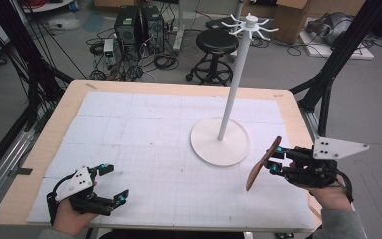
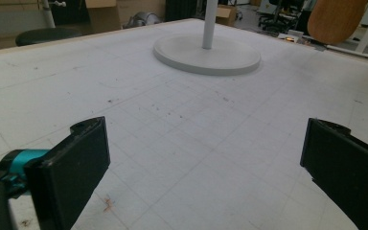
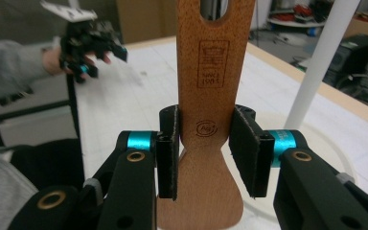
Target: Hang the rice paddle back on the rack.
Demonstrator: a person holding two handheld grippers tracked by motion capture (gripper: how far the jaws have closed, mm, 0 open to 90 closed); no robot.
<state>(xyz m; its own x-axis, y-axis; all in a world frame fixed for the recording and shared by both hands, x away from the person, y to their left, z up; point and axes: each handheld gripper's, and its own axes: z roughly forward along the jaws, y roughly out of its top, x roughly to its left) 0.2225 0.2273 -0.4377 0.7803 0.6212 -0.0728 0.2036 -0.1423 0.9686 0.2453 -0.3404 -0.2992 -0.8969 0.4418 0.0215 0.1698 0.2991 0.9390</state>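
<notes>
My right gripper point(image 1: 275, 159) is shut on a wooden spatula point(image 1: 262, 164) above the mat's right side, near the front. In the right gripper view the jaws of this gripper point(image 3: 205, 158) clamp the narrow neck of the spatula point(image 3: 214, 62), with the handle's hanging hole pointing away from me. A white hook stand point(image 1: 234, 84) rises from its round base point(image 1: 220, 144), just left of and beyond the spatula. Its ring of hooks point(image 1: 250, 25) sits at the top. My left gripper point(image 1: 117, 182) stands open at the front left, with bare mat between the jaws of this gripper point(image 2: 206, 158).
A white gridded mat point(image 1: 154, 129) covers the wooden table point(image 1: 64, 107). Beyond the far edge are a black stool point(image 1: 216, 42), computer towers point(image 1: 139, 22) and floor cables. Black frame struts point(image 1: 338, 55) stand by the right edge.
</notes>
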